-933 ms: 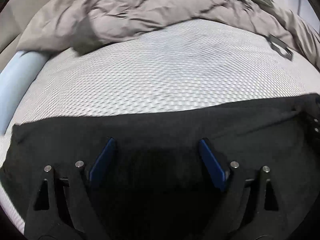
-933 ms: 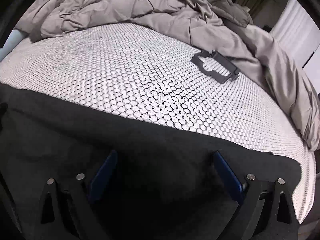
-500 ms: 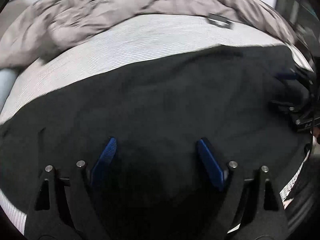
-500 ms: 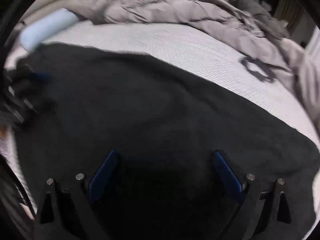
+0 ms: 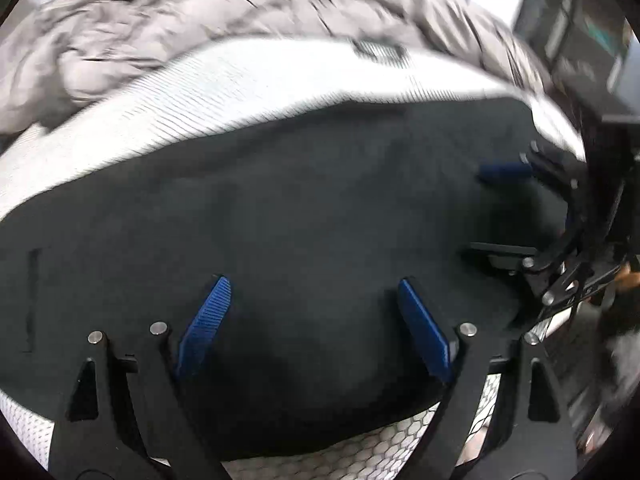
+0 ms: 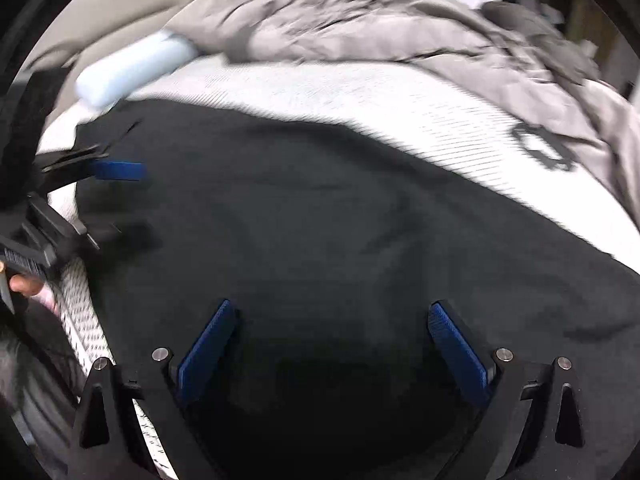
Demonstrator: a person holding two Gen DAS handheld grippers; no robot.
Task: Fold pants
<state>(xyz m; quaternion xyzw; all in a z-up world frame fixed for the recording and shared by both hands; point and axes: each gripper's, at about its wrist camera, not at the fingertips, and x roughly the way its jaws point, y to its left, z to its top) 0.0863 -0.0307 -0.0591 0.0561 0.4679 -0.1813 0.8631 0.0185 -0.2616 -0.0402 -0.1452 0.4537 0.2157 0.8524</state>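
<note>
The black pants (image 5: 300, 208) are lying spread flat across the bed's white honeycomb-patterned mattress (image 5: 208, 92), forming a broad dark sheet with soft, shallow creases and a curved far edge. The left gripper (image 5: 312, 324) is hovering over the fabric with its blue pads spread wide, pinching nothing. The right gripper (image 6: 334, 344) is likewise hanging above the pants with its jaws spread apart. A rumpled grey duvet (image 6: 380, 28) is bunching along the far side of the bed.
</note>
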